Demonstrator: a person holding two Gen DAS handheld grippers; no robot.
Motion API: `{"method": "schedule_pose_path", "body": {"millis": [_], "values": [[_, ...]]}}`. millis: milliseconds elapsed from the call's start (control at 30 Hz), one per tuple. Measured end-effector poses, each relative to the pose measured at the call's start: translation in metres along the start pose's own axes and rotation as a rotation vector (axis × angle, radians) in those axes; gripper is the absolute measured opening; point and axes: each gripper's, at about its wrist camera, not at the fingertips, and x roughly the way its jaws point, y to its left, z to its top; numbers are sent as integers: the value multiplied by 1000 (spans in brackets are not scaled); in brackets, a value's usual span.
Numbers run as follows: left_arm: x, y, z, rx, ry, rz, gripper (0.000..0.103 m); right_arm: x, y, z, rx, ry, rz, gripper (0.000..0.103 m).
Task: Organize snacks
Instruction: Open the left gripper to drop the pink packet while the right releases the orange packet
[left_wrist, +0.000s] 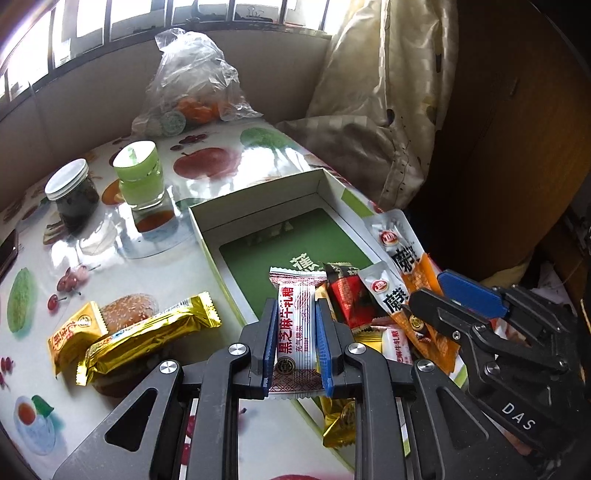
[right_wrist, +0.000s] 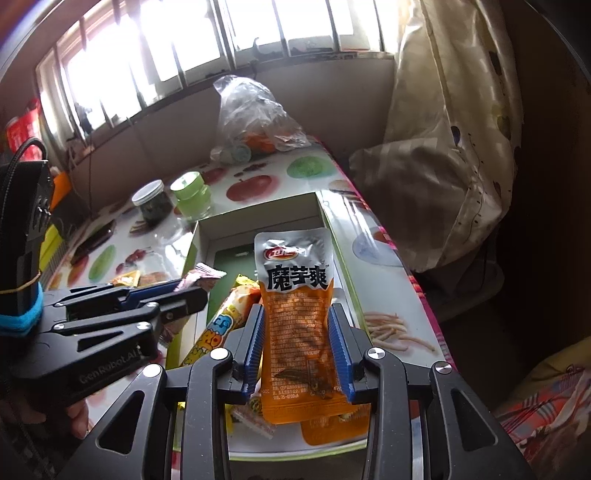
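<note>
The left claw is clenched on a white-and-red nougat packet, held over the near wall of the open box; the box's green floor lies bare toward 12 o'clock. The right claw grips an orange konjac pouch above the box's near right corner, where a second orange pouch, a red packet and other snacks crowd together. At 9 o'clock of the left claw, two gold packets lie on the worktop. Two jars stand at 11 o'clock, well apart from the box. The worktop's right edge runs just beside the box.
</note>
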Motion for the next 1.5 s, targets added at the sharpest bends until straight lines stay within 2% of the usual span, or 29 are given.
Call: {"method": "schedule_pose_path", "body": {"millis": [667, 733, 800, 833, 1133, 1233, 1500], "values": [[18, 1, 1, -14, 35, -11, 22, 26, -1, 6, -8, 29, -15, 32], [18, 0, 1, -13, 36, -12, 25, 24, -1, 5, -2, 25, -13, 32], [18, 0, 1, -14, 35, -20, 37, 22, -1, 5, -3, 22, -19, 32], [18, 0, 1, -16, 32, -19, 38, 21, 0, 5, -5, 22, -28, 32], [7, 1, -1, -16, 15, -28, 41, 4, 1, 0, 20, -8, -39, 33], [-1, 0, -4, -12, 2, -37, 49, -1, 1, -3, 38, -15, -38, 34], [-20, -3, -8, 2, -28, -24, 49, -12, 6, -11, 55, -24, -40, 36]]}}
